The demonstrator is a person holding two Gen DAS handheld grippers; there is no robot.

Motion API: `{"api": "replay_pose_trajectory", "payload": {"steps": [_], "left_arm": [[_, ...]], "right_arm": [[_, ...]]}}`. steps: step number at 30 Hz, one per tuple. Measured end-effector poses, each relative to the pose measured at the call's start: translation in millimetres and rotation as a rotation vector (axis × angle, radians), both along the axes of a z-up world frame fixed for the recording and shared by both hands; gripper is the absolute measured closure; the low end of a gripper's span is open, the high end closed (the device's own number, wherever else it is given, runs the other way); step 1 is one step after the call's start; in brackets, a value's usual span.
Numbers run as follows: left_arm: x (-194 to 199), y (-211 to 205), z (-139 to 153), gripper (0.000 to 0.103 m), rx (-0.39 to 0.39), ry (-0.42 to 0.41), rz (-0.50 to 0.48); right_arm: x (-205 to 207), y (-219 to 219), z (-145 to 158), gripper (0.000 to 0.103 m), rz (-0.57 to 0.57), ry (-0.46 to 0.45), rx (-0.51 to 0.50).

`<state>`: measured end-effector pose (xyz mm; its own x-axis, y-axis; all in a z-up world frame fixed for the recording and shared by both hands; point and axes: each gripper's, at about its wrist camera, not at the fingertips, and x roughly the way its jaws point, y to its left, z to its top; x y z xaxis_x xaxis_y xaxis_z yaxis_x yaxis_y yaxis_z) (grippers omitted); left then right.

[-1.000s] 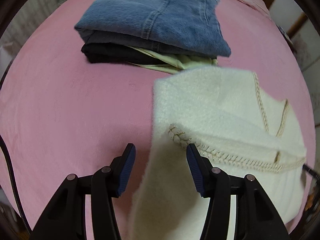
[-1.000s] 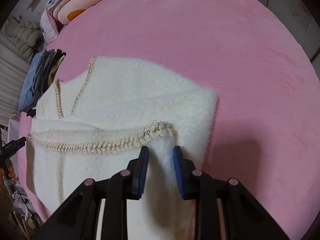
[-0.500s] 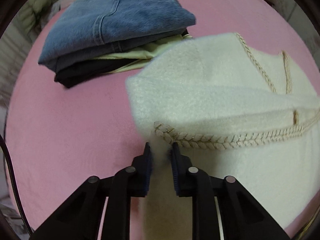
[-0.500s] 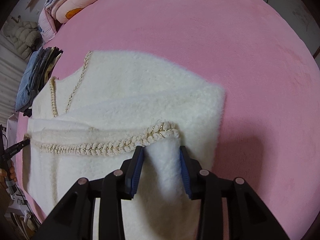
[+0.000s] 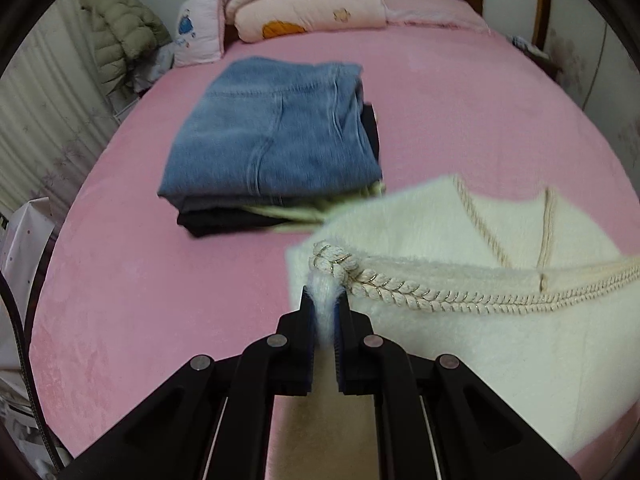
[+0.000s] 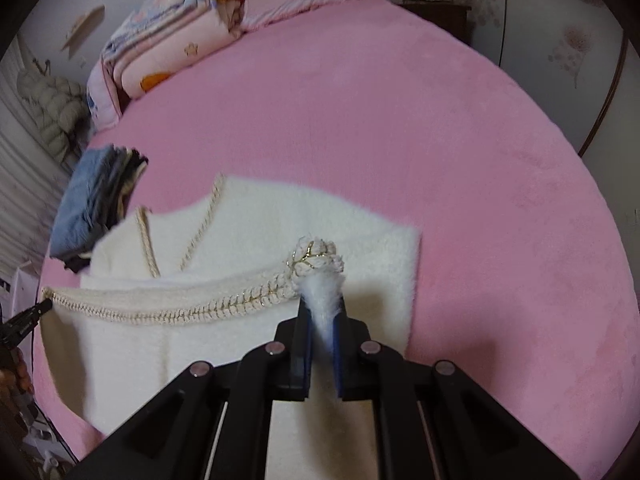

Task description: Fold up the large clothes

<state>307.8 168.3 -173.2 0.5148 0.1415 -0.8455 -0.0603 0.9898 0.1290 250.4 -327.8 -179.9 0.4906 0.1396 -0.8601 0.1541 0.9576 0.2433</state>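
From the left wrist, the left gripper (image 5: 325,312) has its fingers pinched on a tuft of the sweater (image 5: 480,344) at the braided hem (image 5: 420,290), lifted off the bed (image 5: 160,280) near the jeans pile (image 5: 272,148). From the right wrist, the right gripper (image 6: 322,320) is likewise clamped on the hem's other corner. I'd carry both corners level, hem taut, and lay them squarely on the neckline (image 6: 148,244).

grippers: 2 (left gripper (image 5: 324,308), right gripper (image 6: 322,312)) | white sweater (image 5: 500,340): 1 | folded clothes stack (image 5: 276,156): 1, mid-left | bedding pile (image 5: 304,8): 1, top | puffer jacket (image 5: 120,36): 1, upper left
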Motion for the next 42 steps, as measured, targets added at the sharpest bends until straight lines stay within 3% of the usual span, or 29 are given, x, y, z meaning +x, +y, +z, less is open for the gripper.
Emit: {"api": "replay_pose_trajectory", "payload": {"steps": [4, 7, 13, 18, 20, 21, 22, 24, 26, 29, 33, 37, 39, 42], "left_arm": [[36, 1, 6, 0.097, 0.005, -0.064, 0.025], [70, 1, -12, 0.097, 0.004, -0.051, 0.070], [108, 0, -95, 0.097, 0.082, 0.048, 0.147], [111, -3, -119, 0.094, 0.117, 0.066, 0.117], [111, 1, -117, 0.088, 0.098, 0.072, 0.118], [111, 5, -114, 0.080, 0.074, 0.084, 0.124], [111, 10, -109, 0.063, 0.057, 0.102, 0.136], [106, 19, -96, 0.041, 0.019, 0.109, 0.157], [93, 19, -79, 0.040, 0.011, 0.059, 0.167], [68, 1, -52, 0.040, 0.014, 0.017, 0.126], [40, -58, -31, 0.032, -0.084, -0.064, 0.017], [44, -106, -52, 0.032, -0.114, -0.058, -0.028], [55, -119, -69, 0.032, -0.119, -0.033, -0.027], [74, -122, -104, 0.034, -0.041, 0.035, 0.030]], "right_arm": [[27, -6, 17, 0.096, -0.037, -0.074, 0.015], [59, -6, 9, 0.096, -0.055, -0.092, -0.007], [118, 4, -66, 0.096, -0.071, 0.024, -0.096], [126, 4, -106, 0.094, -0.091, 0.102, -0.148], [128, 6, -103, 0.092, -0.095, 0.109, -0.158], [129, 7, -98, 0.090, -0.098, 0.116, -0.152], [129, 8, -93, 0.090, -0.101, 0.118, -0.150], [120, 9, -75, 0.090, -0.106, 0.087, -0.176], [108, 17, -51, 0.089, -0.102, 0.038, -0.194], [82, 42, -21, 0.084, -0.057, -0.029, -0.138], [65, 101, -10, 0.077, 0.089, -0.055, -0.016], [74, 175, -27, 0.077, 0.244, -0.049, -0.011], [87, 202, -50, 0.078, 0.298, -0.013, 0.013], [105, 218, -81, 0.079, 0.322, 0.038, -0.029]]}}
